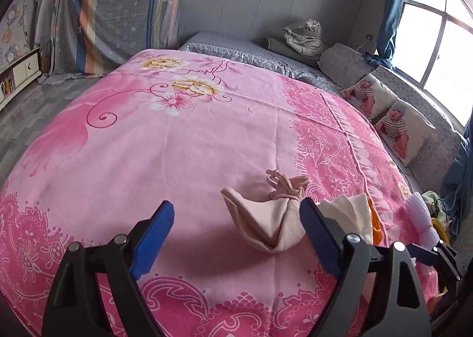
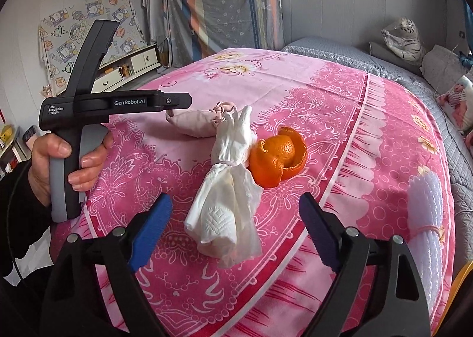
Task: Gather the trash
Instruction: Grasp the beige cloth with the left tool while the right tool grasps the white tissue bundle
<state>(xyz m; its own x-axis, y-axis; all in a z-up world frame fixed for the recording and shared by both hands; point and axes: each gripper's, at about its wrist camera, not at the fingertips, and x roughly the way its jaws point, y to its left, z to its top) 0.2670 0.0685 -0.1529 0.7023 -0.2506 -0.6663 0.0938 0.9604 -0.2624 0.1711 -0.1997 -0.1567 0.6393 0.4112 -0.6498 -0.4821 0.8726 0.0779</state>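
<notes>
my right gripper (image 2: 235, 236) is spread wide, empty; the tissue wad (image 2: 227, 206) lies dead ahead, long axis running near-to-far.

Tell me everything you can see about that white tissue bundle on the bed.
The white tissue bundle looks like soft embossed paper, crumpled and cinched at its middle by a thin pinkish band, so both ends flare. It lies on the pink floral bedspread, its far end beside the orange peel, seemingly touching it, and near a pinkish knotted bundle. Nothing grips it.
</notes>
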